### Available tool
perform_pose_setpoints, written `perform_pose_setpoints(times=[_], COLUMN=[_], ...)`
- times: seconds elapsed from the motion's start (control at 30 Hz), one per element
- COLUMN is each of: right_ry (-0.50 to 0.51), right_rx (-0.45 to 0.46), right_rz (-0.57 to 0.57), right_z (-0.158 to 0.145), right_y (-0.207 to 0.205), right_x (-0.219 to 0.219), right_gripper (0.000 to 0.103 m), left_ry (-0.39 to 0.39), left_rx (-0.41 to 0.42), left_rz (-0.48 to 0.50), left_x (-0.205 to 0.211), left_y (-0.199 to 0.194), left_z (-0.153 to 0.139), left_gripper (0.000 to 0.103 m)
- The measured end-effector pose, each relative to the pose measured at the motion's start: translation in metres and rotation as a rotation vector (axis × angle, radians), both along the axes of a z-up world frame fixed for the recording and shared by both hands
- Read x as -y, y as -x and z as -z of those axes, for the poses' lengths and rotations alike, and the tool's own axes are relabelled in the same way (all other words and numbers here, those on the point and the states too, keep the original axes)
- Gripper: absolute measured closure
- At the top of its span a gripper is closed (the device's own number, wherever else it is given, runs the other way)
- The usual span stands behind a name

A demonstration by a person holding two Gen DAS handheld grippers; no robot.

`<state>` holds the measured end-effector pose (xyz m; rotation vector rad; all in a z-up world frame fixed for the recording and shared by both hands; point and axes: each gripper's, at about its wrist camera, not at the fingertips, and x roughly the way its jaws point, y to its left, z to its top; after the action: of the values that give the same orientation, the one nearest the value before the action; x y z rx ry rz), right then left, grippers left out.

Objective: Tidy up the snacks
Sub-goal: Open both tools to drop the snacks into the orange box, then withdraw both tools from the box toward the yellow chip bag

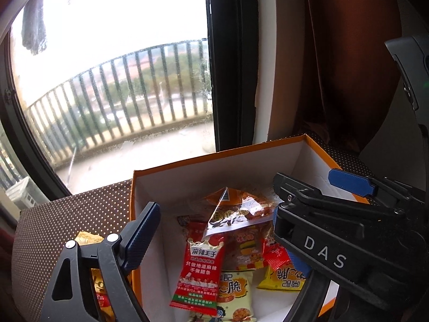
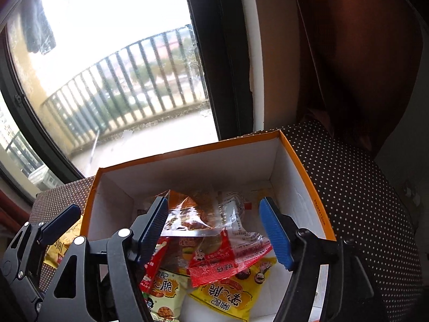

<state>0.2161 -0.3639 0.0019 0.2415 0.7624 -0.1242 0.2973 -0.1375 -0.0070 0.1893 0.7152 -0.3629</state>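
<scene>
Where jaws gape, box (image 2: 308, 185) walls flank snacks (image 2: 214, 263).

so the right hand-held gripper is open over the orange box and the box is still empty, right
Not quite. The right hand-held gripper is open over the orange box, but the box is not empty: the right wrist view shows several snack packets lying inside.

The cardboard box (image 2: 308, 177) is orange outside and along its rim, white inside. Under it, the tablecloth (image 2: 362, 187) is dark brown with small white polka dots. Among the snack packets, one is red with white lettering (image 1: 199, 273), one yellow with red characters (image 2: 230, 297), one pale cream (image 1: 236, 292). The right gripper's pads (image 2: 274, 233) are ribbed blue on black arms.
</scene>
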Motion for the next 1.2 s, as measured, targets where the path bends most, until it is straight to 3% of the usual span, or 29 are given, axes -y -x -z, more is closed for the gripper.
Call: perform_pose_setpoints(times=[0.5,0.63,0.93,1.2], right_ry=[0.141,0.125,0.172,0.189], right_rx=[0.093,0.120,0.159,0.133], right_rz=[-0.081,-0.153,-0.276,-0.379], right_z=[-0.028,-0.030,-0.035,-0.028], right_y=[0.027,0.033,0.053,0.058], right_x=[-0.070,-0.087,-0.139,-0.177], right_gripper=[0.027,0.018,0.016,0.014], left_ry=[0.008,0.027,-0.013,-0.004], left_rx=[0.062,0.055,0.118,0.092], left_rz=[-0.036,-0.018,-0.033,-0.069], left_x=[-0.033,-0.043,-0.055,-0.072], left_y=[0.056,0.066,0.109,0.124], left_z=[-0.012,-0.016,-0.017,-0.011], left_gripper=[0.016,0.016,0.013,0.011])
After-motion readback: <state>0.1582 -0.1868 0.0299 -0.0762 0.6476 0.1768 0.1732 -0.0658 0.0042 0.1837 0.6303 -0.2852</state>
